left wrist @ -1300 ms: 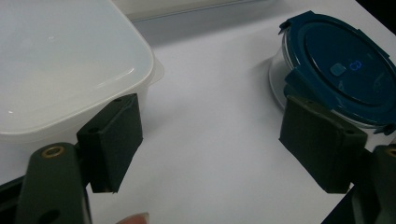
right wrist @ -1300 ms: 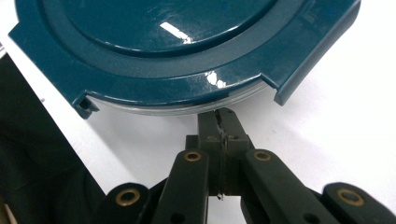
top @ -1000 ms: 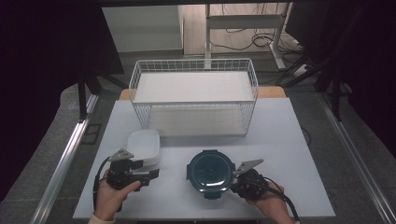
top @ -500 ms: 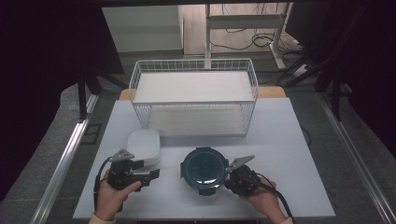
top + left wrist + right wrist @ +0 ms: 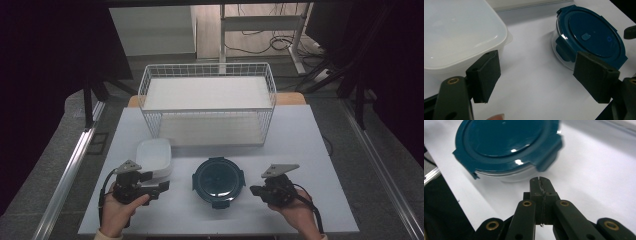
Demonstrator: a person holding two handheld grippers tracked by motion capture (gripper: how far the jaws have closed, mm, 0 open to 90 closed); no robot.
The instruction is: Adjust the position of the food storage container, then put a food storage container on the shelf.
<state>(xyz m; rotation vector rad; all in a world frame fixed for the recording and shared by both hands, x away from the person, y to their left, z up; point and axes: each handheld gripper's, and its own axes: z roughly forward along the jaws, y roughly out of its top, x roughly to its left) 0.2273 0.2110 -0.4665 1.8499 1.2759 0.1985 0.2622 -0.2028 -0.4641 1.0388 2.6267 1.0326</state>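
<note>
Teal plastic caps the round container [image 5: 218, 181], a clear bowl with four clip tabs on its lid, which sits flat on the white counter [image 5: 310, 150] and serves as the landmark for everything else. Just to the right of the round container, the right gripper [image 5: 256, 190] points at its side with a small gap between them; in the right gripper view its two black jaws are pressed flat together with nothing between them, and their tip stands just short of the nearest clip tab. A hand [image 5: 295, 212] grasps that gripper from below, and a grey three-cornered plate sits on its top.

To the left of the round container, the left gripper [image 5: 164, 186] lies near the counter's front edge with its jaws spread wide and empty. In the left gripper view, bare counter shows between the two pads, the round container [image 5: 590, 37] lies beyond the right-hand pad, and the white rectangular container [image 5: 459, 32] lies beyond the left-hand pad, close to it; I cannot tell whether that pad touches its wall.

The white rectangular container [image 5: 154, 157] sits left of the round container and slightly farther back, the two apart. Behind the round container, well apart from it, stands a white wire basket [image 5: 207, 70], upright and open at the top.
</note>
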